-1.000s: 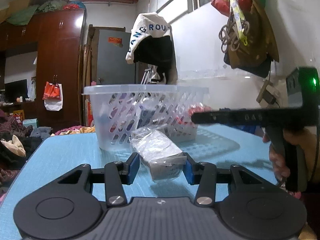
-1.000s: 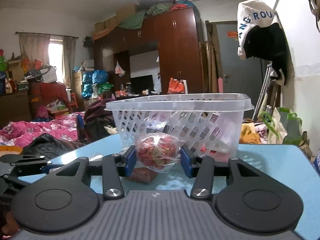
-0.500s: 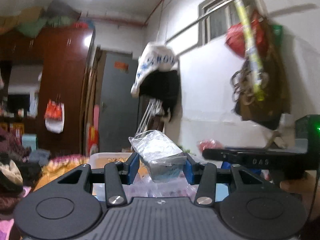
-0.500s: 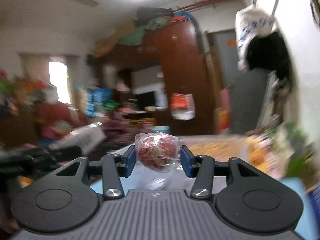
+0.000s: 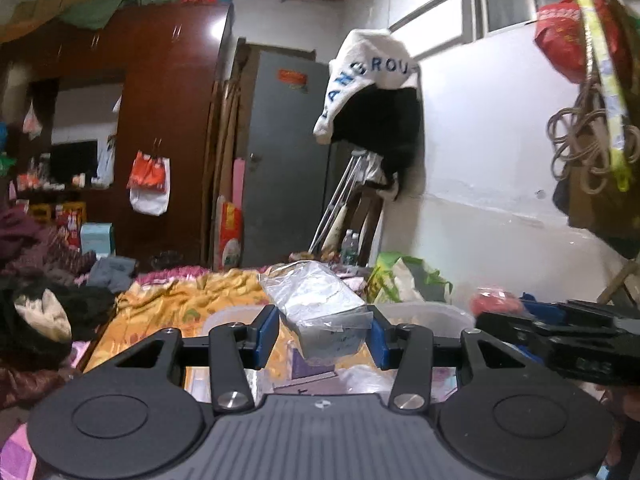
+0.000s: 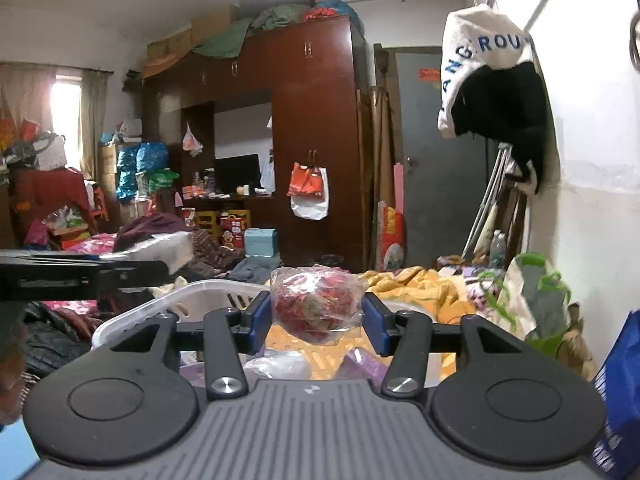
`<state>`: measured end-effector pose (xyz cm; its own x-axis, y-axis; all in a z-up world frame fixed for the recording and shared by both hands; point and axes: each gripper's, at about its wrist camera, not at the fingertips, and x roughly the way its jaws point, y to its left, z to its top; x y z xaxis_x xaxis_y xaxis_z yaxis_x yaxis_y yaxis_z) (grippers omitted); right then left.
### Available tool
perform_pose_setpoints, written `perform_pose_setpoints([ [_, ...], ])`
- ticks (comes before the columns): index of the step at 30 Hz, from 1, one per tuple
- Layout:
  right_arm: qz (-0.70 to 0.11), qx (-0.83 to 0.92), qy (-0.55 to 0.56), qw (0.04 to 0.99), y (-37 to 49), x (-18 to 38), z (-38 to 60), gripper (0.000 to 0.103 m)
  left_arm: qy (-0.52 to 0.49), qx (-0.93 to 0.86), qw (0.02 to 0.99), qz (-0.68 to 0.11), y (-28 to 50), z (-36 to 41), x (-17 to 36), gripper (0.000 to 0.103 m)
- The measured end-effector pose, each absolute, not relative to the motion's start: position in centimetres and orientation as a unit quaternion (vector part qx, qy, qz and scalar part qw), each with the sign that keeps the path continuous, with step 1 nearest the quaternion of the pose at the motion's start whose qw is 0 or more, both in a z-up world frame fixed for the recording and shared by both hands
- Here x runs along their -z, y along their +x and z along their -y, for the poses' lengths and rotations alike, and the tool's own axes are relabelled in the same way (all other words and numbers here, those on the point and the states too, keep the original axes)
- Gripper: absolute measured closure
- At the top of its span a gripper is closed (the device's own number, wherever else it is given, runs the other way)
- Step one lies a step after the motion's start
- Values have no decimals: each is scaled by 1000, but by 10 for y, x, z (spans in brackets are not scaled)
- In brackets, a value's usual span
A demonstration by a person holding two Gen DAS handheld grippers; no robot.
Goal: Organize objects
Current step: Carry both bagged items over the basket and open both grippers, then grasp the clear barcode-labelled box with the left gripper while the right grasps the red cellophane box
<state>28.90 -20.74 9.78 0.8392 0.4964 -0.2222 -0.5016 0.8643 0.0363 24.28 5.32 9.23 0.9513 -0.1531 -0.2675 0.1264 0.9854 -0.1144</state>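
My left gripper (image 5: 322, 334) is shut on a clear plastic packet with grey contents (image 5: 320, 304) and holds it above the white perforated basket (image 5: 428, 314). My right gripper (image 6: 316, 322) is shut on a clear bag of red items (image 6: 316, 304), also above the basket's rim (image 6: 160, 304). Packets lie inside the basket below both grippers. The right gripper also shows at the right of the left wrist view (image 5: 560, 328), with its red bag (image 5: 494, 302). The left gripper shows at the left of the right wrist view (image 6: 80, 276).
A white wall with hanging clothes (image 5: 376, 96) and bags (image 5: 592, 120) is close on the right. A bed with yellow bedding (image 6: 420, 288) lies beyond the basket. A dark wooden wardrobe (image 6: 312, 120) and grey door (image 5: 288, 160) stand behind.
Both grippers have risen from table level, carrying their bags, and moved forward to above the basket's opening. Both views now look over the rim instead of at its side.
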Motion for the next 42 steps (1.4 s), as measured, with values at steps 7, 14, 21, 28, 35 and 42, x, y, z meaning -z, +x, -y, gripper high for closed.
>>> perform_pose_setpoints([
  [7, -110, -250, -25, 962, 272, -94, 208, 0, -30, 52, 986, -154, 234, -58, -79, 26],
  [14, -91, -295, 21, 951, 227, -82, 238, 0, -29, 122, 983, -136, 138, -47, -42, 19],
  [21, -114, -288, 21, 950, 211, -51, 249, 0, 2, 136, 964, -228, 165, -13, 7, 19],
  [28, -152, -276, 50, 948, 229, -43, 254, 0, -2, 117, 961, -250, 180, -9, 15, 53],
  [35, -183, -284, 42, 940, 229, -22, 243, 0, -11, 132, 962, -238, 175, -14, 15, 59],
  [42, -188, -285, 35, 939, 224, -18, 241, 0, -5, 128, 965, -230, 169, -18, 13, 59],
])
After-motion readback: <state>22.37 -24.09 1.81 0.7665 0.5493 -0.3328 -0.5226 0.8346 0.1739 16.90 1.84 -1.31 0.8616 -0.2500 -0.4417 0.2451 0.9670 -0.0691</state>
